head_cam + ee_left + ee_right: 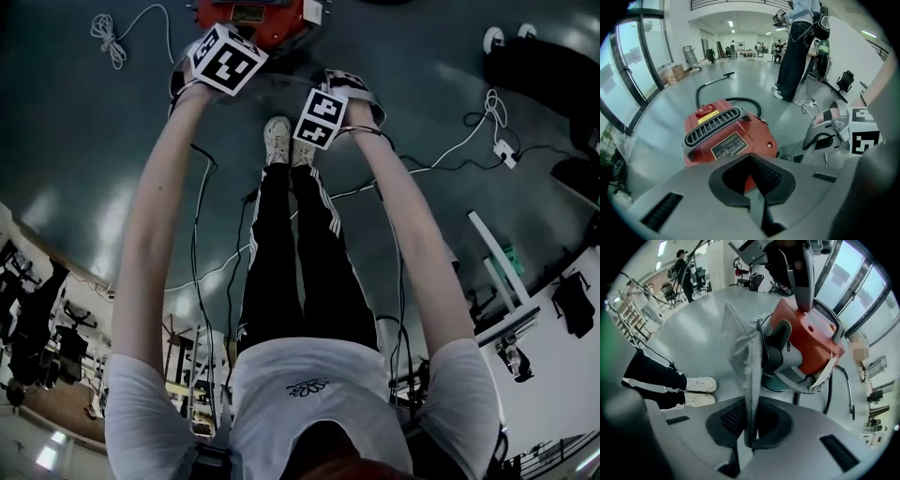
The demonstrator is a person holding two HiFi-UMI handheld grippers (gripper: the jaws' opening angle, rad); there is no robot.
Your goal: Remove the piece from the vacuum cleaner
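Observation:
The red vacuum cleaner (726,136) sits on the grey floor just ahead of my feet, at the top of the head view (258,19). My left gripper (752,180) is closed, with the red body showing between its pads. In the right gripper view it comes down onto the vacuum's top (811,333). My right gripper (749,427) is shut on a thin grey mesh filter piece (740,348). The piece stands up from the pads beside the vacuum's grey front end (783,369). Whether the piece still touches the vacuum I cannot tell.
A black hose (740,99) and wand (715,79) trail from the vacuum across the floor. My white shoes (701,385) stand close by. Cables (108,37) and a power strip (506,150) lie around. A person (794,56) stands further off.

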